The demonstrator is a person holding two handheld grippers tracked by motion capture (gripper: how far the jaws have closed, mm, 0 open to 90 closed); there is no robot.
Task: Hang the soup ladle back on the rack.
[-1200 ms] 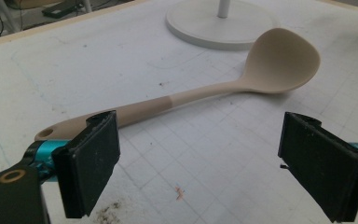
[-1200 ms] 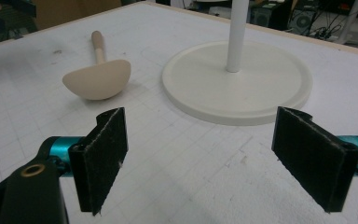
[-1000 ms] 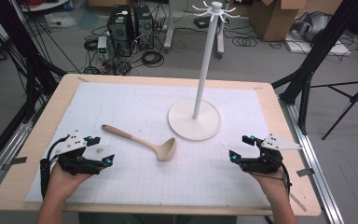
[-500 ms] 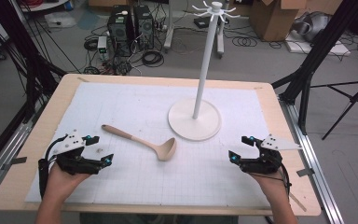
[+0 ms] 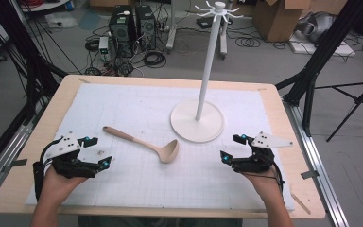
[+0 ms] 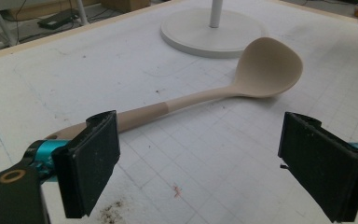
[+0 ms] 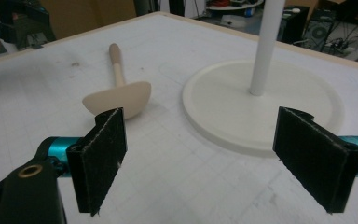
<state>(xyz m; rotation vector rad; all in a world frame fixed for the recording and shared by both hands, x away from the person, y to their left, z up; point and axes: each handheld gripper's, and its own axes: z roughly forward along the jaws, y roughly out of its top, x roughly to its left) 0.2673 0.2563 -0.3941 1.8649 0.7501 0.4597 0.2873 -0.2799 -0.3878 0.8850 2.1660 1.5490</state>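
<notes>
A ladle lies flat near the middle of the table, its handle end pointing toward the left edge and its bowl toward the stand. The bowl sits near the stand's round base but does not touch it. The stand rises as a white pole with small hooks at its top, toward the far side of the table.

The left gripper rests near the front left corner, jaws spread wide and holding nothing. In its own view the left gripper faces the ladle, with the handle end just behind one jaw.

The right gripper sits near the front right corner, also wide and holding nothing. From the right gripper, the ladle's bowl and the stand's base lie just ahead.
</notes>
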